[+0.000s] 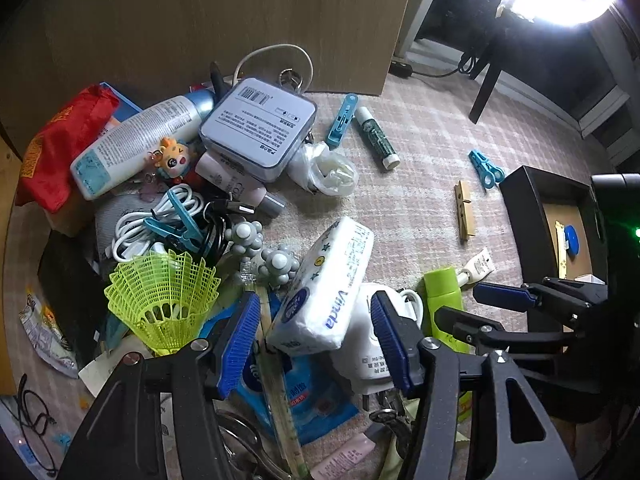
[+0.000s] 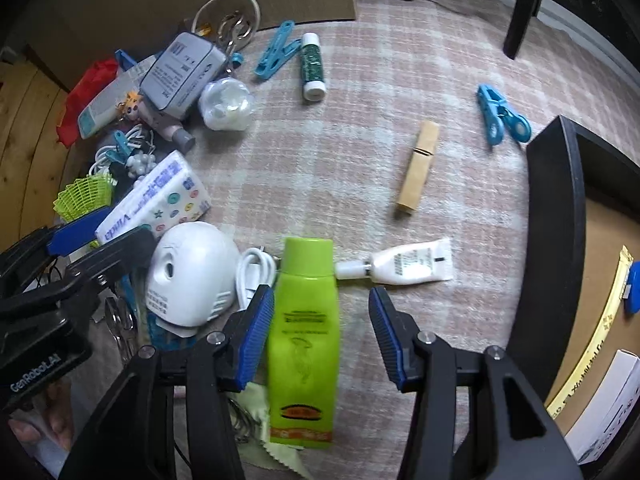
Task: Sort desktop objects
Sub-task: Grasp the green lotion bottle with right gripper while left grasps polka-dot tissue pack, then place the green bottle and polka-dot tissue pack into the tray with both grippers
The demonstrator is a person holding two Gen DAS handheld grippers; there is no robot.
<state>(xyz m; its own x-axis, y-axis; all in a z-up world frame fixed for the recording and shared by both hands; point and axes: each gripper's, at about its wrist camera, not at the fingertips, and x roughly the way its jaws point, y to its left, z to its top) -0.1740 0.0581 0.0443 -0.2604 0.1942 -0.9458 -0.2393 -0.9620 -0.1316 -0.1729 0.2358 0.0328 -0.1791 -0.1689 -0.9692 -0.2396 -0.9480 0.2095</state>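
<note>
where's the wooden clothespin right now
The wooden clothespin lies alone on the checked cloth, right of centre in the right wrist view, between the blue clip and the white tube.

"Vinda" runs in blue letters along the white tissue pack (image 1: 326,298), at six o'clock in the left wrist view. "GenRobot.AI" stands in white on the left hand-held gripper (image 2: 94,242), at eight o'clock in the right wrist view.
</note>
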